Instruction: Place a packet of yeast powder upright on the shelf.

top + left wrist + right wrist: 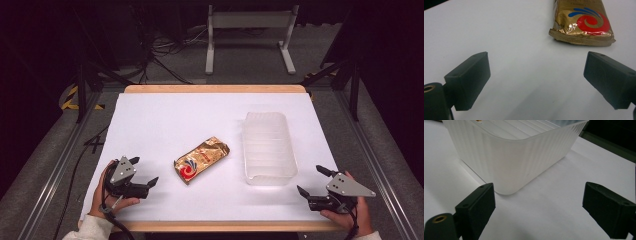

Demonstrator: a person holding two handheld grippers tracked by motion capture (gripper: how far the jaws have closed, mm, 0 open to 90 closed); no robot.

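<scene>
A white-covered table [165,120] seen from above, with a person's two hands at its near edge, each holding a two-jaw gripper. A gold foil snack packet [201,159] with a red and blue swirl lies flat near the middle of the table. To its right, well apart from it, stands an empty translucent ribbed plastic bin [268,147].

The left gripper [145,171] rests near the packet's left side, its jaws spread wide and holding nothing. From the left gripper view, the packet [582,22] lies just ahead and to the right of the jaws. The right gripper [311,181] sits near the bin's near right corner, jaws likewise spread and empty.

This looks like the start: nothing is grasped yet. The next move likely calls for the left gripper to advance, straddle the packet's crinkled end and close on it.
</scene>
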